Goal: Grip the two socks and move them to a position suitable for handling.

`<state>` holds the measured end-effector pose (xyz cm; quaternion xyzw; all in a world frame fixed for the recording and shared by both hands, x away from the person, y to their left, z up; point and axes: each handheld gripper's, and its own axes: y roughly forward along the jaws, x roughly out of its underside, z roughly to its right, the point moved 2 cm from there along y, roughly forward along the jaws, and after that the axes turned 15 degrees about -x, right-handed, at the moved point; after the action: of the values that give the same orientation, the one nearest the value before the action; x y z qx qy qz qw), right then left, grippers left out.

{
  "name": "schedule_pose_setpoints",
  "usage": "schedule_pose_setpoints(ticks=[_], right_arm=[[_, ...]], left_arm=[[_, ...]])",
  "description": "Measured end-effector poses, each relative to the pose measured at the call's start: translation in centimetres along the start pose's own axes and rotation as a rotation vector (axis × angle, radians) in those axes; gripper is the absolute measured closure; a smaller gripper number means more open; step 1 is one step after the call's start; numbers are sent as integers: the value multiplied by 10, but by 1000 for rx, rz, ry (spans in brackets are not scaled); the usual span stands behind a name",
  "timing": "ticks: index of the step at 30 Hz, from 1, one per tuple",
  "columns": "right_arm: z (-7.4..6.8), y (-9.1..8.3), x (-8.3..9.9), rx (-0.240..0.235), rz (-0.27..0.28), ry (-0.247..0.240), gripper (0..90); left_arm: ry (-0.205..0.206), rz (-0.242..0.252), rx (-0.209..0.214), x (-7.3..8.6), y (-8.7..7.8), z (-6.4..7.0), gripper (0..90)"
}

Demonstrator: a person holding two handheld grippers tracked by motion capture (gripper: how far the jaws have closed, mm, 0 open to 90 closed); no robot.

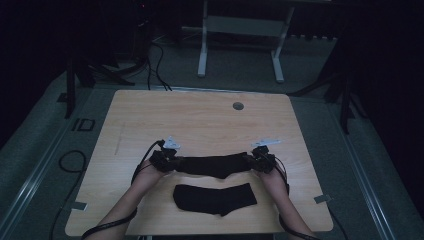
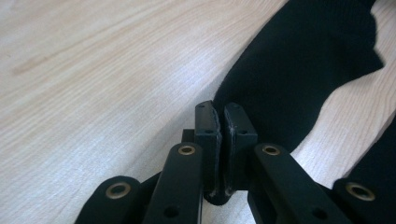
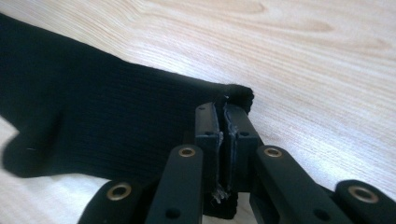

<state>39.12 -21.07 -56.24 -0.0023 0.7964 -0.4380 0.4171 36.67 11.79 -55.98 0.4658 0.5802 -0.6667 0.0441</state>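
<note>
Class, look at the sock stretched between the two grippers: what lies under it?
Under the held sock there is bare wooden table; the strip it covers is hidden. The second sock lies apart, nearer the person.

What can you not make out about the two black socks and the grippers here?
- Held sock: whether it hangs clear of the table; the high view is too dim.
- Its ends: hidden inside the left gripper and right gripper, jaws closed on fabric.
- Lying sock: knit too small and dark in the high view.
- Forearms: cut off by the bottom edge.
</note>
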Motion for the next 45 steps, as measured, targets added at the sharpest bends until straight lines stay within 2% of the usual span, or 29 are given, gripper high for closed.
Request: schedule_pose_setpoints(ticks=[4, 8, 9, 11, 14, 17, 21, 25, 28, 31, 32, 36, 40, 43, 44, 45], right_arm=[[2, 4, 0, 15, -2, -1, 807], [1, 4, -3, 34, -13, -19, 648], [1, 3, -3, 34, -10, -18, 620], [2, -3, -5, 30, 0, -15, 536], [1, -13, -7, 25, 18, -15, 495], [-6, -24, -7, 16, 33, -29, 493], [-20, -33, 0, -6, 31, -60, 488], [-32, -37, 14, -41, 10, -71, 493], [-38, -39, 27, -59, -5, -71, 493], [-42, -41, 42, -75, -21, -56, 493], [-43, -41, 45, -75, -28, -54, 494], [-48, -43, 58, -88, -36, -44, 502], [-51, -46, 67, -93, -41, -38, 513], [-52, -46, 70, -93, -47, -32, 522], [-52, -46, 72, -94, -51, -31, 542], [-53, -45, 75, -97, -64, -29, 563]], left_arm=[[11, -13, -14, 4, 5, -1, 829], [-17, -18, -28, 7, 1, -7, 583], [-23, -16, -30, 8, -1, -9, 569], [-38, -14, -63, 10, -7, -14, 541], [-59, -7, -80, 12, -15, -19, 499], [-75, 9, -69, 16, -26, -20, 478], [-69, 23, -40, 23, -41, -11, 444], [-70, 30, 12, 34, -54, 3, 436], [-61, 35, 13, 42, -61, 14, 431], [-70, 37, 34, 47, -63, 21, 434], [-69, 30, 48, 50, -63, 28, 434], [-53, 15, 68, 56, -60, 38, 443], [-54, -14, 86, 63, -54, 43, 499], [-57, -27, 98, 67, -52, 45, 585], [-42, -34, 101, 68, -51, 47, 585], [-33, -37, 96, 68, -51, 47, 629]])
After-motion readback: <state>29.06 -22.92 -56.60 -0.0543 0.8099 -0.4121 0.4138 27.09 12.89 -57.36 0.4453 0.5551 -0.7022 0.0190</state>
